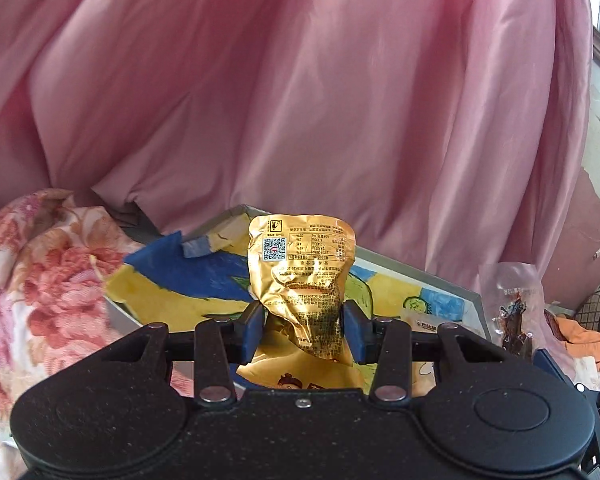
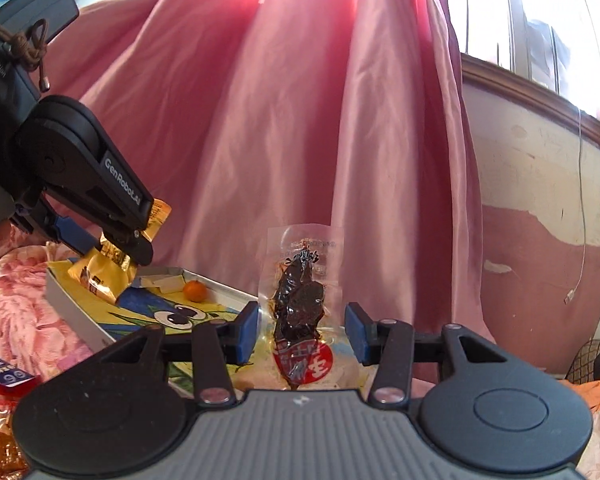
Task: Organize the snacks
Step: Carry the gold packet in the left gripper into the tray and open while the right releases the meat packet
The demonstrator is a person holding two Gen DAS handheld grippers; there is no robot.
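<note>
1. My left gripper [image 1: 303, 322] is clamped on a gold foil snack packet [image 1: 302, 276], blue pads pressing its crumpled lower half, printed back facing me.
2. That packet is up in the air, above the illustrated box [image 1: 172, 284] that lies on the floral bedding [image 1: 40, 264].
3. My right gripper [image 2: 302, 330] pinches a clear pouch of dark dried meat [image 2: 300, 292], jaws narrow, the pouch standing upright between the pads.
4. From the right wrist I see the left gripper [image 2: 140, 240] at the left, gold packet [image 2: 104, 272] hanging over the box's near corner.
5. A small orange fruit [image 2: 195, 291] sits in the box [image 2: 76, 316].
6. Pink curtain [image 1: 300, 80] fills the background.
7. More snack wrappers [image 2: 0, 412] lie at my lower left.
</note>
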